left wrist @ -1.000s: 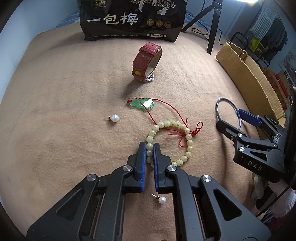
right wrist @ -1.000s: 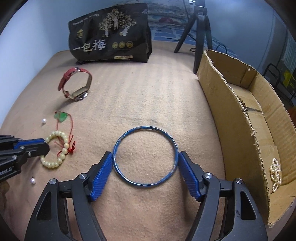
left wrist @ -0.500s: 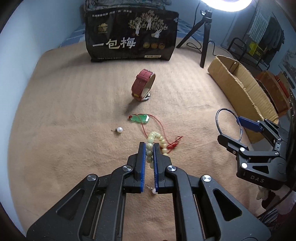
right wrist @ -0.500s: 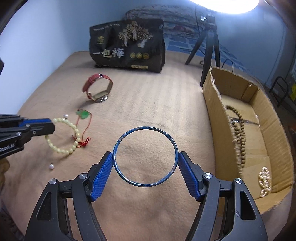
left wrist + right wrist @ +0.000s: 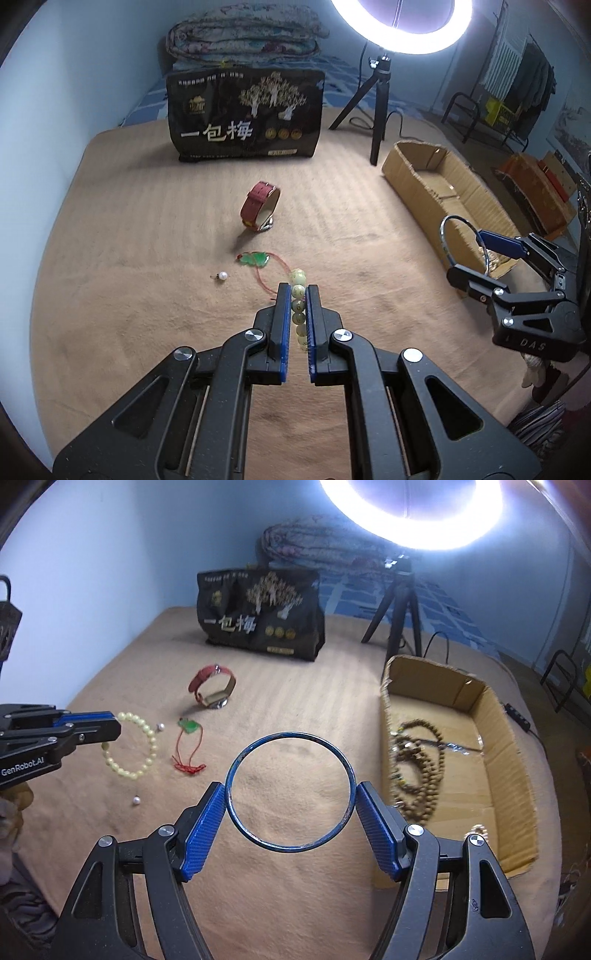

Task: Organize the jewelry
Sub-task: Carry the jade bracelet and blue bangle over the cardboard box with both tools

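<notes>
A string of pale yellow-green beads [image 5: 130, 746] is pinched between the nearly closed fingers of the left gripper [image 5: 297, 295] and hangs above the tan blanket [image 5: 147, 229]. A thin blue metal bangle [image 5: 290, 792] is clamped across its width by the right gripper [image 5: 290, 805], beside the open cardboard box [image 5: 491, 716]. The bangle could be sprung from the smooth pads by a jolt; the dangling beads could be snagged on the box wall

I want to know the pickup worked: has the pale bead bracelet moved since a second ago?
Yes. The bead bracelet, clamped in the left gripper, has risen off the blanket, away from the red-corded jade pendant it overlapped.
</notes>
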Tool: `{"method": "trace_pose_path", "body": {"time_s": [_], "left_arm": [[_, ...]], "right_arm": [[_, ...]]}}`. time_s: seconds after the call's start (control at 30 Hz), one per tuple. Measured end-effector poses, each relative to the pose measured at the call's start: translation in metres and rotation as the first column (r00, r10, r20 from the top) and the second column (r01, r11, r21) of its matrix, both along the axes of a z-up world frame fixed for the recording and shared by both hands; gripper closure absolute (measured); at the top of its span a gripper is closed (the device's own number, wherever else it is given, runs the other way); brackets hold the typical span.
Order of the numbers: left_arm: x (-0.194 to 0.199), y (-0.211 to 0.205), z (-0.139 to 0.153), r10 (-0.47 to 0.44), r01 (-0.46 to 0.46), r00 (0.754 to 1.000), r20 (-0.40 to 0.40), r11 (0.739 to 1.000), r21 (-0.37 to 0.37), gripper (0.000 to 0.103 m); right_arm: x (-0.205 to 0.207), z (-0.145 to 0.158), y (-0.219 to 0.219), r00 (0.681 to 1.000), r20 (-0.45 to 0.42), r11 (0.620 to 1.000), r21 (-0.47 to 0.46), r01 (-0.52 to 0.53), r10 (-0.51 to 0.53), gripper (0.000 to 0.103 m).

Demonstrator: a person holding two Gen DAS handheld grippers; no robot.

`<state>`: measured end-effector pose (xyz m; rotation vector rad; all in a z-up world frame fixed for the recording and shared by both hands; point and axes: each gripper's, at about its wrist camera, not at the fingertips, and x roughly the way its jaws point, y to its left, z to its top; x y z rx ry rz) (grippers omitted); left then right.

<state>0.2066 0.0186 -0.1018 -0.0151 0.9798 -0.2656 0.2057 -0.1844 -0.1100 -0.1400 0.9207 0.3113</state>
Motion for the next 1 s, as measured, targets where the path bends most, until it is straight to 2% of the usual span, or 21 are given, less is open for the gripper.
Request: {"method": "trace_pose_path", "body": {"time_s": [0.33,0.6,1.0], "left_arm": [[-0.011,-0.024,0.025,-0.022,0.024,0.999,0.044,0.998,-0.054,0.098],[-0.012,-0.064,0.038,-0.079,0.084,0.995,0.061,0.992,-0.093,0.098],[0.002,-0.131,0.045,-0.134,0.147,0.988,0.080,0.973,-0.177,0.098]], "right_arm": [[-0.001,0.029,-0.048,0.998,0.054,0.999,-0.008,0.041,-0.040,0.031],[0.009,0.035,-0.096,0.992,0.050,0.993,0.022,0.118,-0.119,0.031],[0.034,0.035,-0.144,0.977,0.042,0.977,0.069,0.204,-0.207,0.031]]}}
